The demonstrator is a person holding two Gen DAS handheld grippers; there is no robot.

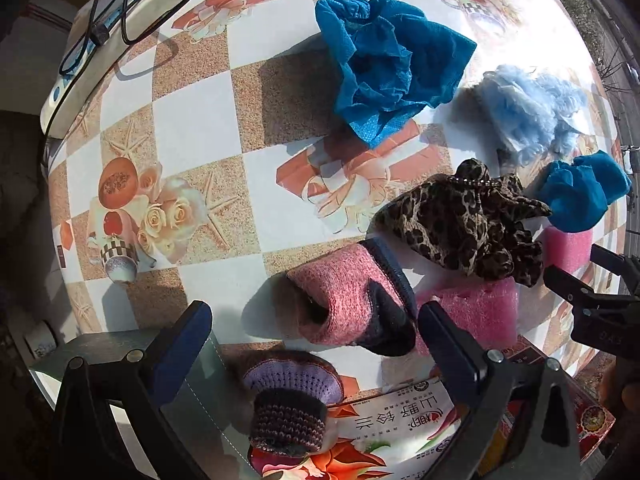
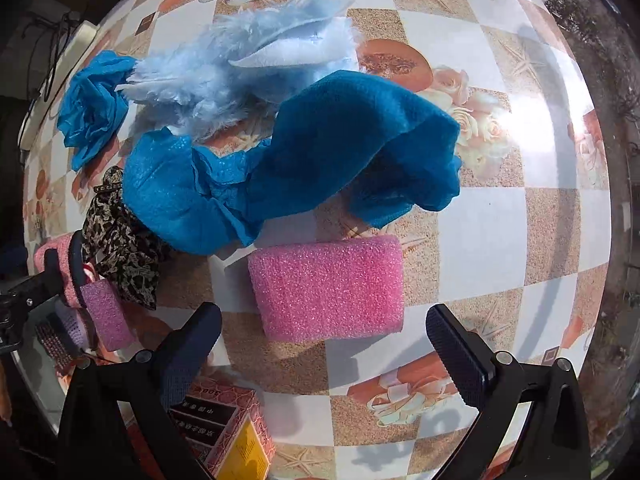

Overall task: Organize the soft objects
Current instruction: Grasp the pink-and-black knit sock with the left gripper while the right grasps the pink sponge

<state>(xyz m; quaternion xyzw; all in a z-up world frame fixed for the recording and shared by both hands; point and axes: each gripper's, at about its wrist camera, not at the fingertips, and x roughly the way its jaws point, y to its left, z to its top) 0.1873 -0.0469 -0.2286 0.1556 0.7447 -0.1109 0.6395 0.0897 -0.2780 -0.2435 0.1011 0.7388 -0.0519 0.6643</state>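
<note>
My left gripper (image 1: 316, 344) points down, open wide. A pink knitted sock (image 1: 340, 300) with a dark toe lies on the table between its fingers, with a clear gap to the left pad. Below it, a purple knitted sock (image 1: 292, 400) rests on the edge of a printed box (image 1: 400, 420). My right gripper (image 2: 324, 346) is open too, just short of a pink foam block (image 2: 328, 288). Past the block lie a blue non-woven cloth (image 2: 300, 160) and a light blue fluffy piece (image 2: 248, 56). A leopard-print cloth (image 1: 460, 216) lies beside a smaller pink foam piece (image 1: 476, 308).
A second crumpled blue cloth (image 1: 388, 60) lies further out on the patterned tablecloth (image 1: 192, 132). A white power strip (image 1: 120, 20) with black cables sits at the far left edge. The right gripper (image 1: 592, 292) shows at the right of the left wrist view.
</note>
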